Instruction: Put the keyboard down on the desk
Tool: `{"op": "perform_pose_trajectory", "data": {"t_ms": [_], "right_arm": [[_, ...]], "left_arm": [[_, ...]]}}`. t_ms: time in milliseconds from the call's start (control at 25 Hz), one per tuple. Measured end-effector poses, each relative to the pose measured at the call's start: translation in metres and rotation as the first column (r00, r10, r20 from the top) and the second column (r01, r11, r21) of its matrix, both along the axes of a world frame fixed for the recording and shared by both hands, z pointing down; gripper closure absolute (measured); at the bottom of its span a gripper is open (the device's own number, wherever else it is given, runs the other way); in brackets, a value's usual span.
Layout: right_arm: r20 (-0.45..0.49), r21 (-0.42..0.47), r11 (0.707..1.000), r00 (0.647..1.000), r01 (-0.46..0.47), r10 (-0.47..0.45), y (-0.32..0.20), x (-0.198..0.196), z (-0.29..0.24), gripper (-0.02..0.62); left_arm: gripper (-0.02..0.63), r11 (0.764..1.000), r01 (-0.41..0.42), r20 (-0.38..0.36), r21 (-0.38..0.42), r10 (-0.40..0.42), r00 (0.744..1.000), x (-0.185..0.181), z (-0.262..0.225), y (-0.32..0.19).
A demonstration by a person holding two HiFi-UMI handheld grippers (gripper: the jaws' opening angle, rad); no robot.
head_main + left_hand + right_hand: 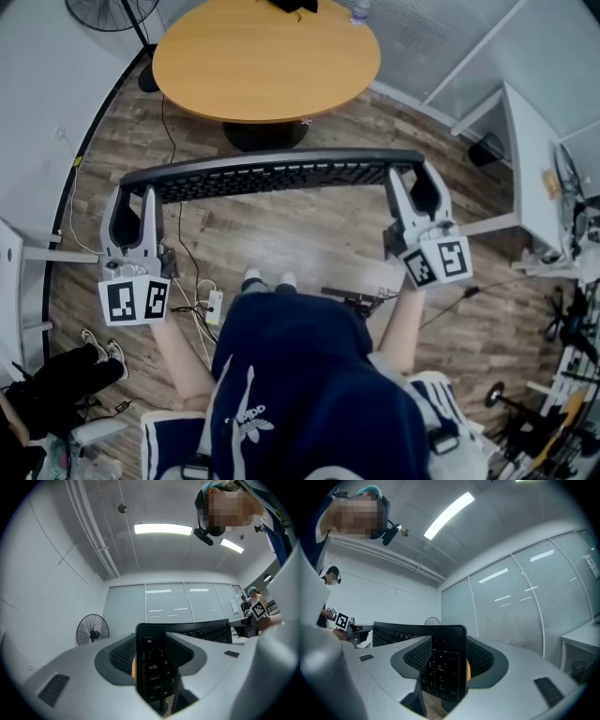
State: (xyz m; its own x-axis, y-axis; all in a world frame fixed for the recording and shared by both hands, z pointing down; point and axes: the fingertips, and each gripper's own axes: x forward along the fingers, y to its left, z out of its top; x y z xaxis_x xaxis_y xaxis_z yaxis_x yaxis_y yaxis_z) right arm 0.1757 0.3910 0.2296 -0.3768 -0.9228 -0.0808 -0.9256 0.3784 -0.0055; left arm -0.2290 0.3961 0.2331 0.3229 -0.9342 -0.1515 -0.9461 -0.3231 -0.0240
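Observation:
A long black keyboard (272, 175) with a grey rim hangs in the air between my two grippers, tilted up on its long edge over the wooden floor. My left gripper (134, 192) is shut on its left end and my right gripper (413, 180) on its right end. In the left gripper view the keyboard's end (152, 667) stands between the jaws of the left gripper (153, 651), and in the right gripper view its other end (440, 667) fills the jaws of the right gripper (447, 660). The round wooden desk (267, 56) lies just beyond the keyboard.
A black object (292, 5) and a bottle (359, 11) sit at the desk's far edge. A standing fan (108, 11) is at the top left, a white table (530, 159) at the right. Cables and a power strip (214, 305) lie on the floor by the person's feet.

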Motion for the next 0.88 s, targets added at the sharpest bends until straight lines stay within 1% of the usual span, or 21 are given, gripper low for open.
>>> {"op": "perform_pose_trajectory", "data": {"t_ms": [240,360,400,480,560,680,800,880], "right_arm": [[-0.002,0.002,1.000,1.000,0.014,-0.014,0.002,0.014,0.002,0.385],[0.042,-0.014,1.000,0.999,0.012,-0.012,-0.002,0.023,0.016,0.385],[0.043,-0.020,1.000,0.999,0.011,-0.011,-0.004,0.024,0.018,0.385],[0.012,-0.027,1.000,1.000,0.012,-0.012,-0.010,0.020,0.014,0.385],[-0.003,-0.032,0.999,1.000,0.013,-0.013,-0.016,0.018,0.012,0.385],[0.010,-0.042,0.999,1.000,0.009,-0.009,-0.027,0.020,0.018,0.385],[0.017,-0.049,0.999,1.000,0.002,-0.001,-0.043,0.022,0.021,0.385],[0.004,-0.052,0.999,1.000,-0.003,0.004,-0.059,0.020,0.019,0.385]], "left_arm": [[0.414,1.000,0.010,-0.002,-0.003,-0.010,1.000,0.014,0.003,0.005],[0.414,1.000,0.016,-0.002,-0.014,-0.016,1.000,0.016,0.006,0.003],[0.414,1.000,0.018,-0.002,-0.019,-0.018,1.000,0.016,0.008,0.001],[0.414,0.999,0.019,0.000,-0.028,-0.019,1.000,0.018,0.011,-0.005],[0.414,0.999,0.017,0.001,-0.035,-0.017,1.000,0.019,0.013,-0.010],[0.414,0.999,0.014,0.001,-0.046,-0.014,1.000,0.020,0.016,-0.022],[0.414,0.999,0.007,0.003,-0.053,-0.007,1.000,0.021,0.018,-0.042],[0.414,0.998,0.000,0.005,-0.056,0.000,1.000,0.020,0.018,-0.060]]}}
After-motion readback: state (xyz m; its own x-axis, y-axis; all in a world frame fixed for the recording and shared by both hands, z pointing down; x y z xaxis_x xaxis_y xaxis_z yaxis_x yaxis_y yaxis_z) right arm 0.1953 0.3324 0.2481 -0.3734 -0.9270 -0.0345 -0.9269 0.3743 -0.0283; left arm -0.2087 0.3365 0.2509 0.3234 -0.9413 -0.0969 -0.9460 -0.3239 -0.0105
